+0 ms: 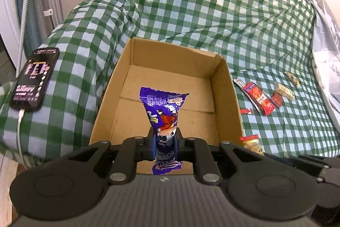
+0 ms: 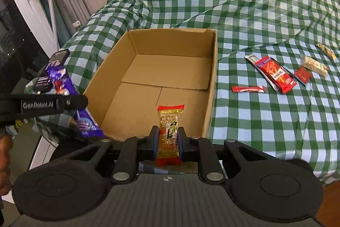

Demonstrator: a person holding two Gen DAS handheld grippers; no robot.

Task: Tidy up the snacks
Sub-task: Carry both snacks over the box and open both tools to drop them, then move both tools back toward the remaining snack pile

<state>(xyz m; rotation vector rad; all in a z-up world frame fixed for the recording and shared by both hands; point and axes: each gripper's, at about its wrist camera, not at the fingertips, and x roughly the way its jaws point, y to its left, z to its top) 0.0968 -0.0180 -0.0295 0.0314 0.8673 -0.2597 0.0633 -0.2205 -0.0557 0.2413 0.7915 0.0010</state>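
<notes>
Left claw (image 1: 165, 137) clenched on a purple foil snack packet with a cartoon figure (image 1: 164, 112), gripped at mid-length, top end fanned out over the open brown cardboard box (image 1: 225, 86). Packet print is Chinese, upside down in the left wrist view, not readable.

Right claw (image 2: 168, 139) clenched on a clear-wrapped nut bar with red ends (image 2: 170, 133), held upright at the near edge of the box. Label has black Chinese characters; can't read them.

Box floor shows only its flaps. The arm of the left unit, seen from the right wrist view, reads "GenRobot.AI".

Box sits on a green-and-white checked cloth (image 2: 265, 120) over a bed. To its right on the cloth: long red snack packet (image 2: 274, 73), small red stick sachet (image 2: 248, 89), small red square sachet (image 2: 302, 74), pale nougat-like bar (image 2: 314, 65), small yellowish wrapped bar (image 2: 326, 51). Print too small to read.

Black smartphone (image 1: 35, 80), screen lit, on white cable, left of the box; large letters "FE" legible, rest blurred.
</notes>
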